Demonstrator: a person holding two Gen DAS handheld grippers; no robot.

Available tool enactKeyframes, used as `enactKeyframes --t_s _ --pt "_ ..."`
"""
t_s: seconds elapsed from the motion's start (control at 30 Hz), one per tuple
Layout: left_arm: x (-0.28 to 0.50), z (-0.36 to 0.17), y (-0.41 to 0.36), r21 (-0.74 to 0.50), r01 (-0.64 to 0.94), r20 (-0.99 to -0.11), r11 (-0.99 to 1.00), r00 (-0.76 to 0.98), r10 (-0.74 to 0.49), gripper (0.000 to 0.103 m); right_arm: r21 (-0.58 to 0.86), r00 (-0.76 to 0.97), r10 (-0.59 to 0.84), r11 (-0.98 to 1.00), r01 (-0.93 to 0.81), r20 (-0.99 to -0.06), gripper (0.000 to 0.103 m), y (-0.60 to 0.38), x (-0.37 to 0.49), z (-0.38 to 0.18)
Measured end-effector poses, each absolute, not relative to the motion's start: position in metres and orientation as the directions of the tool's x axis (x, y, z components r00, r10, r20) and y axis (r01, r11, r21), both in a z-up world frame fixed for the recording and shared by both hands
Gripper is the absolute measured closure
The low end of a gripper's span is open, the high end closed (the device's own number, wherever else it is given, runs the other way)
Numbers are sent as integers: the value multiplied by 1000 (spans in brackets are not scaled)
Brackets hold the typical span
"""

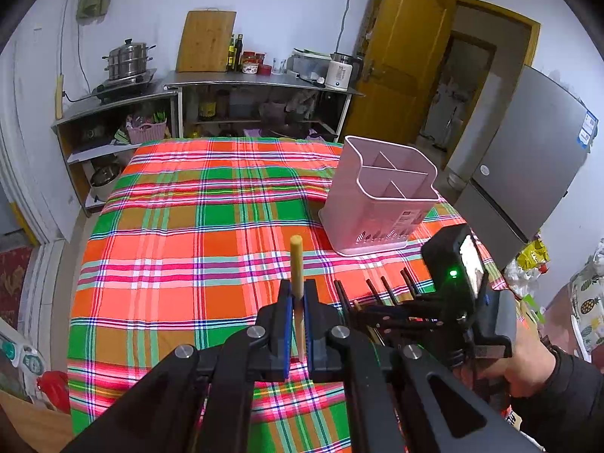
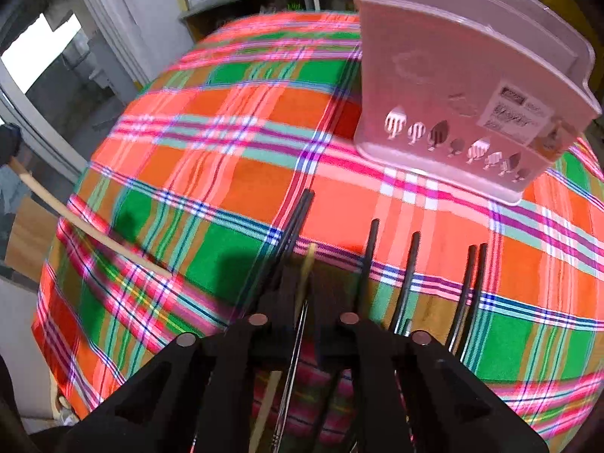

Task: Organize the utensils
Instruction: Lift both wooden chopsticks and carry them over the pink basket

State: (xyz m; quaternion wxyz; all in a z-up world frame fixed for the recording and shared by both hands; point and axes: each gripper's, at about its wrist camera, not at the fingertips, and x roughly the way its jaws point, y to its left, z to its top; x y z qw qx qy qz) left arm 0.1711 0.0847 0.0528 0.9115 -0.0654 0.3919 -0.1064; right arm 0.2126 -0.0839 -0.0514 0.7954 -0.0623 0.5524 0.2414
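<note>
Pale wooden chopstick (image 1: 296, 264): light, stiff, thin, smooth, so it can pivot or slip in a pinch. The left hand-held gripper (image 1: 299, 302) has its blue pads pressed together on it near mid-length, the thick end sticking up and forward. A grip nearer the thick end would likely swing less.

Black chopsticks (image 2: 409, 271) lie loosely fanned on the plaid-cloth counter (image 2: 226, 143). They look equally light and probably roll easily.

The right hand-held gripper (image 2: 302, 302) is nearly closed over that pile, a pale stick and a thin dark one running between its jaws. I can't tell if it grips them.

Pink plastic divided utensil holder (image 1: 377, 196) stands upright just beyond, compartments empty.
</note>
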Motion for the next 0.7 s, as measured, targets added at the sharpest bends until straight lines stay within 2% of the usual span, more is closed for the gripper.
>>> enactKeyframes --t_s 0.23,0.4,0.7 --pt "174 52 87 -207 137 -701 969 670 -245 98 131 268 281 875 -466 -922 96 -75 215 -51" --pt "173 52 86 -203 139 -704 969 667 -244 98 172 264 311 881 -440 -913 96 -81 223 -47" --pt "168 66 80 -184 159 -694 970 678 -243 98 207 381 398 868 -452 -834 97 -105 207 18"
